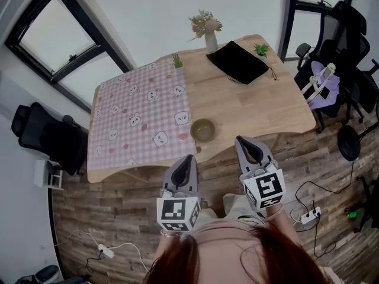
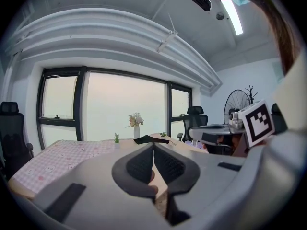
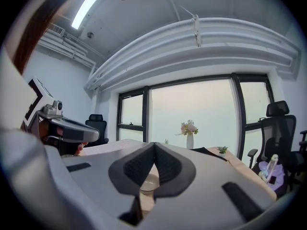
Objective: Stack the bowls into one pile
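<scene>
A black office chair (image 1: 50, 136) stands at the far left of the room. A pink checked cloth (image 1: 142, 114) printed with small animal faces covers the left half of the wooden table (image 1: 254, 105). The left gripper (image 1: 189, 159) hangs in front of the table's near edge, its jaws pressed together at the tips with nothing between them, as the left gripper view (image 2: 153, 146) confirms. Just right of the cloth's edge, on bare wood near the table's front, sits the only bowl (image 1: 203, 129) in sight: a small round dish, olive-brown, upright and apparently empty. Whether it is one bowl or several already nested cannot be told from above, and no loose bowl shows anywhere else on the table. So either the pile is made or there is nothing left here to add. The bowl lies beyond both grippers and between them, touched by neither. The right gripper (image 1: 245, 142) hovers over the table's near edge with its jaws likewise closed on nothing. Its own view (image 3: 153, 145) catches the pale bowl (image 3: 148, 182) through the gap under the jaws. At the table's far side stand a vase of flowers (image 1: 211, 40) and a flat black case (image 1: 238, 62), with more office chairs (image 1: 346, 46) crowded at the right.
</scene>
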### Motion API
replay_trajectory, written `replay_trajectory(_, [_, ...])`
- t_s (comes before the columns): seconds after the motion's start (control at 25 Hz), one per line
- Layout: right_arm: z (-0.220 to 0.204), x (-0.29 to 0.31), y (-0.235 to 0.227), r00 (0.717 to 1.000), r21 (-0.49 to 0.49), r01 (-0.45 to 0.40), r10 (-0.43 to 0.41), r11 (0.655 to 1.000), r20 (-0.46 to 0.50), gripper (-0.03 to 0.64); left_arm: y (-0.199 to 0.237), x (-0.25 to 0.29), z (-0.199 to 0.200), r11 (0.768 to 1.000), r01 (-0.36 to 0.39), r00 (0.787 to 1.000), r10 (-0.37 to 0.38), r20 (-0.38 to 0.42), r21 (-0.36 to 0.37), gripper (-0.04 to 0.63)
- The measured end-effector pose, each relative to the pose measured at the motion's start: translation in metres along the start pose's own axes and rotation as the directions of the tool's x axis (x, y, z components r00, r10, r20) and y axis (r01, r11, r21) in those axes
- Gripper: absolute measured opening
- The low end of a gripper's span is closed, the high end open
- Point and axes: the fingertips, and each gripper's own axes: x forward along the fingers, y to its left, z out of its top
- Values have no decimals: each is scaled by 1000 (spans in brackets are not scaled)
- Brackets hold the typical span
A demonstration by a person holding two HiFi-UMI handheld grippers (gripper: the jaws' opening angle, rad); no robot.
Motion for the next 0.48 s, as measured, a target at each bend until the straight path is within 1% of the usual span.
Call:
replay_trajectory(0.16, [8, 8, 26, 1000, 6, 10, -10, 1000, -1, 0, 29, -11, -4, 1000, 10, 1000, -10, -2, -11, 12])
replay_trajectory(0.32, [16, 12, 47, 1000, -13, 26, -26, 1000, -3, 0, 55, -21, -4, 1000, 12, 1000, -12, 12, -25, 12])
replay_trajectory(0.48, [19, 15, 64, 999, -24, 37, -37, 999, -7, 0, 71, -34, -7, 999, 19, 999, -18, 26, -35, 12])
